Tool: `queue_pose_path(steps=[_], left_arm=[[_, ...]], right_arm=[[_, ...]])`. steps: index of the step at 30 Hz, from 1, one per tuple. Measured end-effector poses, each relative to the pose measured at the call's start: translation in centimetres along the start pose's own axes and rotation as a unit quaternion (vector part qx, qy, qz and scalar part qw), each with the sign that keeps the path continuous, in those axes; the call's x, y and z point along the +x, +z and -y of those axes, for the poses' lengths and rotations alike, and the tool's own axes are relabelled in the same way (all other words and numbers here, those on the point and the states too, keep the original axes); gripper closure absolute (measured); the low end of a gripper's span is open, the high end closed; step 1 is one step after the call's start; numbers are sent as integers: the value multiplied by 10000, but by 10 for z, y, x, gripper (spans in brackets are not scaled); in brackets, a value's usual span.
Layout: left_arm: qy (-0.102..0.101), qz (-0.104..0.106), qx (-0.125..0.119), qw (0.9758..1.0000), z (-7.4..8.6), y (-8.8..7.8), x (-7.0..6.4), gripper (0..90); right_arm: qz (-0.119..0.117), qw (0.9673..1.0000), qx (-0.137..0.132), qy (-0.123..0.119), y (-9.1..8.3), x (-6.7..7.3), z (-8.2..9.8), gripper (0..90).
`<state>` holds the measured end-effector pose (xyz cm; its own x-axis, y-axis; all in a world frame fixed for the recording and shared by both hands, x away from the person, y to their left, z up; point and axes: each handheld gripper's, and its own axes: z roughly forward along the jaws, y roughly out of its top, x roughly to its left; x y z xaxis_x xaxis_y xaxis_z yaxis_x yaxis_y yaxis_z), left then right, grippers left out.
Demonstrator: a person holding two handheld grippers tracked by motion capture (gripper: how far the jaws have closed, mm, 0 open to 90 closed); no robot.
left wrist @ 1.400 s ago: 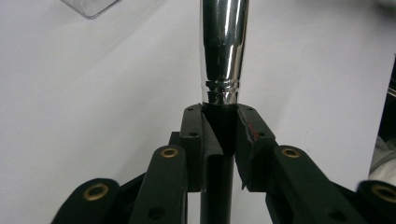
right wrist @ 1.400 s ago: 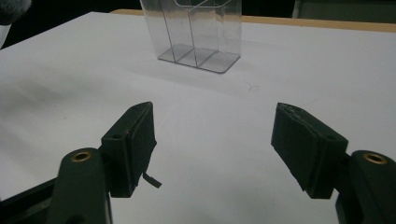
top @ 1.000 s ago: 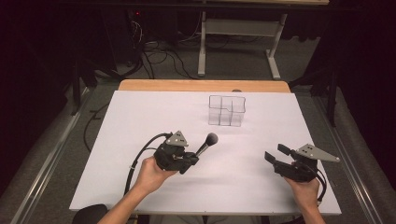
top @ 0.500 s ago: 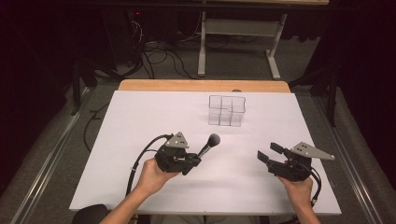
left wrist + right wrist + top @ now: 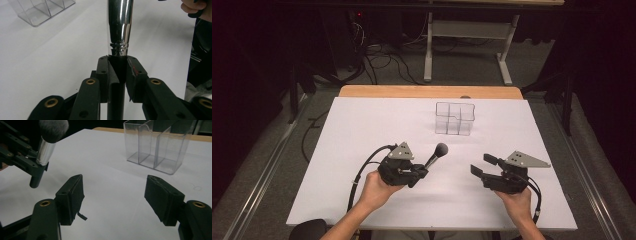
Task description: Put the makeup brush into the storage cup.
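Chrome-ferruled makeup brush (image 5: 435, 155) is clamped by its black handle in the left gripper (image 5: 419, 173) jaws, lifted over the white bench (image 5: 362, 125), not yet in the clear acrylic organizer (image 5: 454, 118) well beyond; right gripper (image 5: 482, 166) jaws, just opening, hold nothing.

A: From where is the high view looking?

B: It is looking forward and down from above the person's side, taking in the whole white table (image 5: 362, 150) from some way off.

A: And the two gripper views?

B: Each is riding low and close, looking along its own jaws. The left gripper view is facing up the makeup brush (image 5: 120, 27); the right gripper view is facing across the table.

A: What are they sharing?

B: All three are catching the clear organizer (image 5: 454, 118), and the right gripper view is also seeing the brush.
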<state>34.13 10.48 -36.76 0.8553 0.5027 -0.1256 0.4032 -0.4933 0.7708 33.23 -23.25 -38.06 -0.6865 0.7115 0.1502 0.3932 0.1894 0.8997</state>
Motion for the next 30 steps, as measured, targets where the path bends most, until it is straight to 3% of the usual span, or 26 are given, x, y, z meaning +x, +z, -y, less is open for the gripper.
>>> queue_pose_path(steps=[5,9,15,30], left_arm=[[73,-31,12,10000,0,5,-3,743],[92,-25,11,10000,-1,6,-6,743],[118,-36,-22,9999,0,6,-10,743],[117,-38,-120,9999,-2,9,-13,743]], right_arm=[[-254,9996,95,-101,3,6,-3,337],[-441,9989,19,-140,6,14,-8,345],[-724,9971,109,-200,19,25,-14,366],[-1176,9928,217,-102,43,38,-22,440]])
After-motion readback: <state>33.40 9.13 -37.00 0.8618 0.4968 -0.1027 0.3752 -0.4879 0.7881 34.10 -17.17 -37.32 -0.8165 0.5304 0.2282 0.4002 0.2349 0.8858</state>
